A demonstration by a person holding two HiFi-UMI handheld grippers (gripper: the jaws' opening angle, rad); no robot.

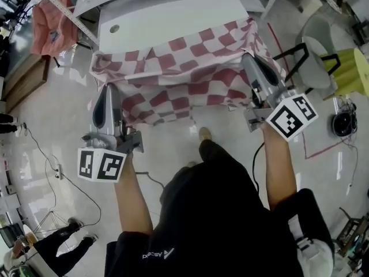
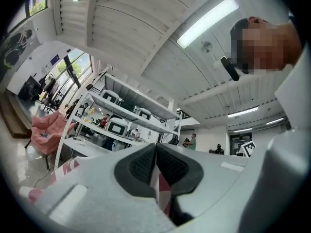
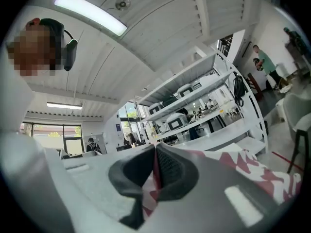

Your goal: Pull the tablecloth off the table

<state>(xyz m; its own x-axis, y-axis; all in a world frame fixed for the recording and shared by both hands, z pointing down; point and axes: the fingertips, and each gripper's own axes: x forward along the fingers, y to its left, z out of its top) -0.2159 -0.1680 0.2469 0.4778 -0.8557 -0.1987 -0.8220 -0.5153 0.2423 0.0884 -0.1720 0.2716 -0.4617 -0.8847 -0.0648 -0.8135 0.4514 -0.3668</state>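
A red-and-white checked tablecloth (image 1: 179, 77) lies half pulled off a white table (image 1: 173, 19), bunched at the near edge and hanging down toward me. My left gripper (image 1: 108, 91) is shut on the cloth's near left corner, and cloth shows pinched between its pads (image 2: 156, 178). My right gripper (image 1: 249, 62) is shut on the near right corner, with a checked fold (image 3: 154, 186) between its dark pads. Both grippers are raised and point about level, stretching the cloth edge between them.
The far half of the table top is bare, with a small round hole (image 1: 114, 28) near its left end. A grey chair (image 1: 314, 62) stands to the right, a pink cloth (image 1: 51, 25) hangs at the far left. White shelving (image 3: 209, 106) stands behind the table. Cables cross the glossy floor (image 1: 52, 166).
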